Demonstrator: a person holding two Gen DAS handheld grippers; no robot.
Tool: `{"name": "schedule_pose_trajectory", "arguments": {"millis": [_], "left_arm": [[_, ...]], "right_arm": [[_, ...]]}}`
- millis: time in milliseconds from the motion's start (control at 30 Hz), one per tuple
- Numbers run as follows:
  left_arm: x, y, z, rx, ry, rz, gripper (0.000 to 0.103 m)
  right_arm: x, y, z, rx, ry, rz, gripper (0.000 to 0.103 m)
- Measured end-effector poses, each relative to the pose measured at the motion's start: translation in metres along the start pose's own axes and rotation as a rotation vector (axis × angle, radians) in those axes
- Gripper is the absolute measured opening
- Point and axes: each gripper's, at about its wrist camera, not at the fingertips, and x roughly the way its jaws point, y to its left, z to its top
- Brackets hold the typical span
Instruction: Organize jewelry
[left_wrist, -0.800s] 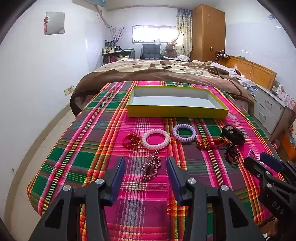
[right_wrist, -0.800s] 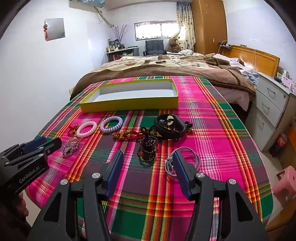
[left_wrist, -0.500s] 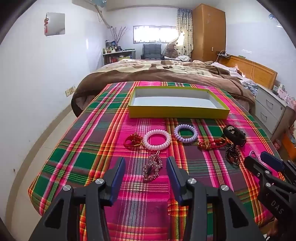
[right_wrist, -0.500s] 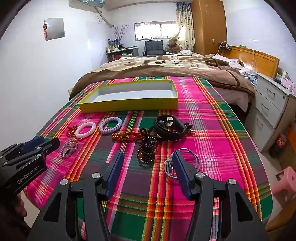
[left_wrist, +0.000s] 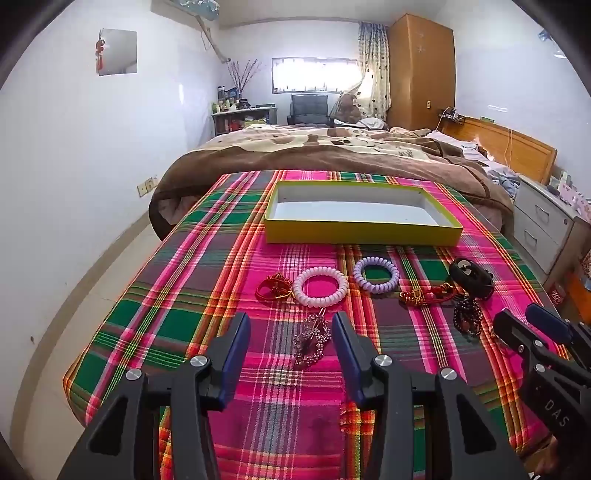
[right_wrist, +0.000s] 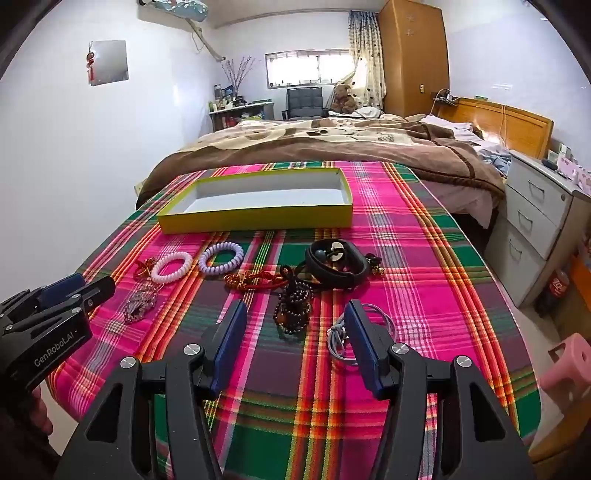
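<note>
A yellow tray (left_wrist: 364, 235) (right_wrist: 255, 220), white and empty inside, lies on the plaid cloth. In front of it lie a red knot (left_wrist: 272, 289), a white coil band (left_wrist: 320, 286) (right_wrist: 172, 266), a purple coil band (left_wrist: 376, 274) (right_wrist: 221, 257), a red cord (left_wrist: 424, 296) (right_wrist: 255, 281), a black band (left_wrist: 471, 281) (right_wrist: 336, 266), dark beads (left_wrist: 467, 316) (right_wrist: 293, 308), a grey cord loop (right_wrist: 341, 338) and a sparkly clip (left_wrist: 312, 340) (right_wrist: 138, 304). My left gripper (left_wrist: 291, 334) is open above the clip. My right gripper (right_wrist: 293, 325) is open over the beads.
The cloth covers a table (left_wrist: 177, 306) whose near edge is below both grippers. A bed with a brown blanket (left_wrist: 332, 151) stands behind it. White drawers (right_wrist: 535, 229) and a pink stool (right_wrist: 569, 363) are on the right. A white wall runs along the left.
Both grippers have drawn back and risen slightly, so the jewelry sits a little further away. Nothing was taken hold of, and both stay open.
</note>
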Motion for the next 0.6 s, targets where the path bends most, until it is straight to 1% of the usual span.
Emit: {"name": "schedule_pose_trajectory", "arguments": {"millis": [600], "left_arm": [[-0.0076, -0.0031, 0.0018, 0.011, -0.022, -0.017, 0.046]], "right_arm": [[-0.0052, 0.0011, 0.0012, 0.007, -0.025, -0.01, 0.056]]}}
